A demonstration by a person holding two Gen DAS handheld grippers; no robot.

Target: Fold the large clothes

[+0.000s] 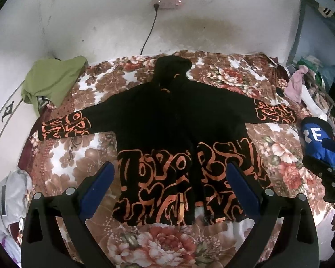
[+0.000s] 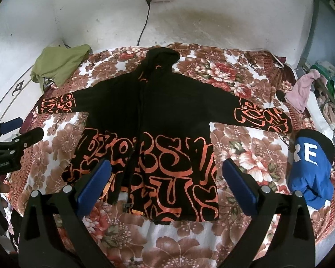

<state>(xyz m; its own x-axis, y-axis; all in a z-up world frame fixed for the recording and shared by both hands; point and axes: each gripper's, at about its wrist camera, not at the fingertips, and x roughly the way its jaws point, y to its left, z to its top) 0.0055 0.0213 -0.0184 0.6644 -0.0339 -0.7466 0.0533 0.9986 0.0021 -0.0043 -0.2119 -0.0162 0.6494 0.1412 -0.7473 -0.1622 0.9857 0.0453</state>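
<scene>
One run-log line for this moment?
black hoodie: spread flat, unfolded | left hand-held gripper: open, empty | right hand-held gripper: open, empty

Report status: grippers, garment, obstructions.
Left gripper and right gripper open, empty, above the bed. Black hooded jacket spread flat, sleeves out, unfolded. Blue garment lies beside its right sleeve; green cloth at far corner.

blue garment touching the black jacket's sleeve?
Apart. Right wrist view shows floral blanket between the blue garment and the black jacket sleeve cuff.

Bare bedspread (image 2: 178, 241) fronts the hoodie (image 2: 149, 116); blue garment (image 2: 310, 169) crowds the right.
</scene>
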